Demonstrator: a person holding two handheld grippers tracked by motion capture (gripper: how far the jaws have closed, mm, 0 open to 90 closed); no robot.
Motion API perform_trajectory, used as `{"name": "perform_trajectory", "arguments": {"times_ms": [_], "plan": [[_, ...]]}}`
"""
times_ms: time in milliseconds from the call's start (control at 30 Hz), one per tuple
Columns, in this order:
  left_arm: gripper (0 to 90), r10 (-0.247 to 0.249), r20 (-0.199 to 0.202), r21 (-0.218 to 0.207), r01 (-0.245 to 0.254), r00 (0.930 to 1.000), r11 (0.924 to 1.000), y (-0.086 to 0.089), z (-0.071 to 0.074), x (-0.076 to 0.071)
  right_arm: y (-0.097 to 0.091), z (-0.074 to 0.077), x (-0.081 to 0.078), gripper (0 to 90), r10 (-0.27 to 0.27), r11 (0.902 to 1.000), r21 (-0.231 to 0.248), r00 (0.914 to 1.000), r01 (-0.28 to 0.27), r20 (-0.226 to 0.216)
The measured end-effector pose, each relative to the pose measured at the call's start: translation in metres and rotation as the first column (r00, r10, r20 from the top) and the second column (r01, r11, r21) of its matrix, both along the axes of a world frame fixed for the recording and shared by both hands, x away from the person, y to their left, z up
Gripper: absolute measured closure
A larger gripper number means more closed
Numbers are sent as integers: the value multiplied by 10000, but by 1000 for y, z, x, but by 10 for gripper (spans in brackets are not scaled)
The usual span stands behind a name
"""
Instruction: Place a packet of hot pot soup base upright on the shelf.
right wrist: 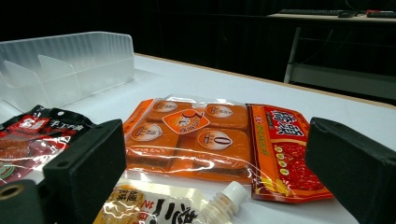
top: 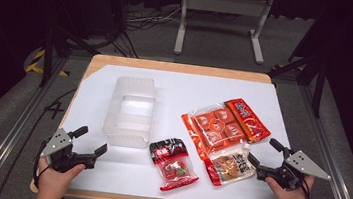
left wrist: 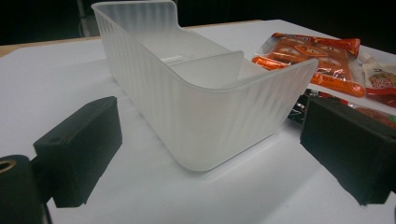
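From above, the table [top: 104, 182] has a white sheet over it, with a clear plastic bin [top: 129, 112] toward the left and four snack packs fanned out to its right, laid flat and mostly apart, I'd guess so each can be picked singly. The left gripper [top: 90, 145] rests near the bin's front corner, jaws spread wide and holding nothing. The right gripper [top: 262, 157] sits at the table's right edge, also wide open and empty, its jaws just beside the spouted pouch [top: 229, 168]. A dark red packet [top: 172, 164] lies in front of the bin.

From the left gripper view, the bin [left wrist: 205, 112] stands upright and empty, a divider across its middle, straight ahead between the open jaws; that hand seems placed to steady it.

From the right gripper view, the spouted pouch [right wrist: 187, 207] lies lowest between the jaws, cap pointing right. Beyond it sits the orange multipack [right wrist: 187, 135], its edge touching the red sachet [right wrist: 285, 149]. This hand looks poised to take the pouch first.
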State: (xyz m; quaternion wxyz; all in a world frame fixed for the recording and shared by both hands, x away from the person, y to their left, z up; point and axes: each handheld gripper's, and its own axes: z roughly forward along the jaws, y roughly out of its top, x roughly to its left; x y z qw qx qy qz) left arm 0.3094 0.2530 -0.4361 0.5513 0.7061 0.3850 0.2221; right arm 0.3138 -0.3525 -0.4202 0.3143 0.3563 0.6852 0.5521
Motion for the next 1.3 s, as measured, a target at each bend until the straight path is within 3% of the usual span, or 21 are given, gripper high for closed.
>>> {"name": "perform_trajectory", "arguments": {"times_ms": [33,100,167,367,500,533,633,767,900,1067,1300], "plan": [[66,0,0,0,0,10000,10000,0,0,0,0,0,0,64,0,10000,0,10000,0,0],[67,-76,-170,-542,67,9998,9985,1,0,1,-1,3,6,66,15,9998,-196,10000,-14,28],[67,-88,-347,-807,60,9994,9967,3,-2,3,-1,4,7,67,-26,9998,-210,10000,26,-2],[69,-134,-309,-427,121,9994,9990,1,-1,4,-3,9,10,89,-159,9996,-254,9998,157,-75],[74,-202,-393,72,205,9990,9998,-3,-1,3,-3,11,14,167,-632,9928,-1069,9938,533,-916],[76,-252,-403,103,257,9989,9996,-3,-1,2,-4,12,16,171,-604,9942,-951,9927,505,-1042],[79,-349,-344,191,356,9988,9992,-4,-1,1,-3,14,19,171,-543,9963,-725,9928,467,-1067],[79,-300,-371,175,307,9989,9994,-3,-1,1,-2,20,23,226,-363,9953,-934,9946,272,-973],[81,-353,-468,64,356,9983,9993,-3,-1,1,-1,27,33,304,-75,9958,-919,9913,-47,-1314],[83,-332,-376,248,341,9987,9991,-3,-1,0,-1,35,47,327,-238,9927,-1203,9912,81,-1299],[88,-417,-462,207,427,9981,9989,-4,-2,1,-4,33,60,306,-88,9908,-1341,9806,-178,-1957]]}}
